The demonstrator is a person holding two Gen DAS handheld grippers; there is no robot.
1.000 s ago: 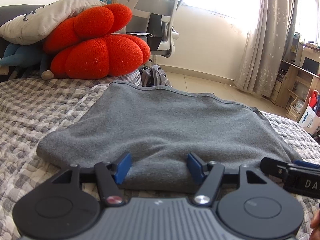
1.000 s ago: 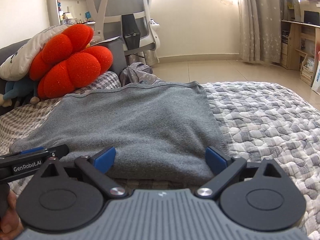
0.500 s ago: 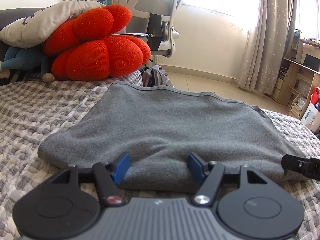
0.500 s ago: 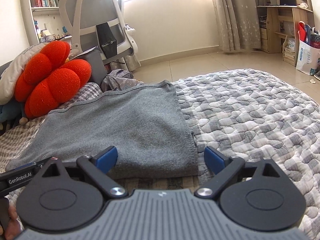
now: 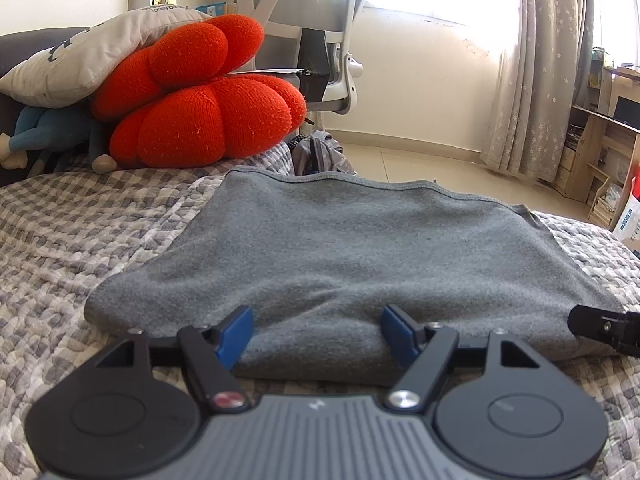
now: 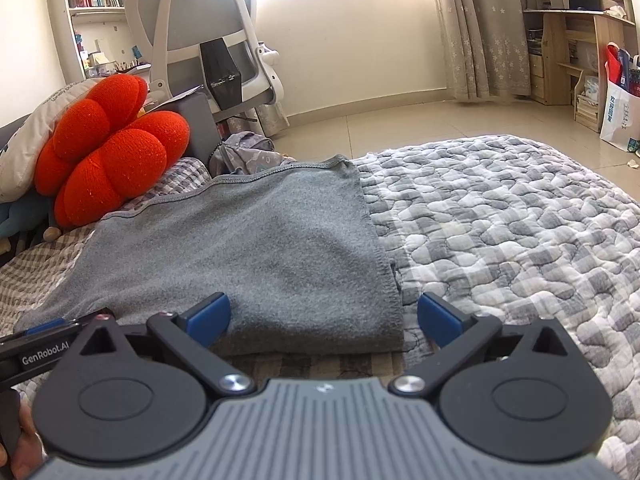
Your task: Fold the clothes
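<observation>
My left gripper (image 5: pixel 316 330) sits low at the near edge of the folded grey garment (image 5: pixel 352 256), which lies flat on the quilted bed cover (image 5: pixel 80 240). Its jaws are opening, and the thick fold of cloth bulges up between the blue pads (image 5: pixel 236 330) without being pinched (the pads stand just clear of it on both sides). My right gripper (image 6: pixel 324 316) is at the garment's near right corner, its jaws opening too and already very wide: the left pad rests against the grey cloth, while the right pad (image 6: pixel 438 316) is out over the bare quilt, past the stitched side hem. Nothing is clamped in either one.

The garment stretches away from me toward the far edge of the bed, its hemmed far border straight and neat. Beyond it to the left sits a red knotted cushion (image 5: pixel 200 100) under a pale pillow (image 5: pixel 84 60), and behind those a white office chair (image 6: pixel 212 40). In the right view, my left gripper's side shows at the lower left, with a bit of the hand (image 6: pixel 24 444) that holds it
</observation>
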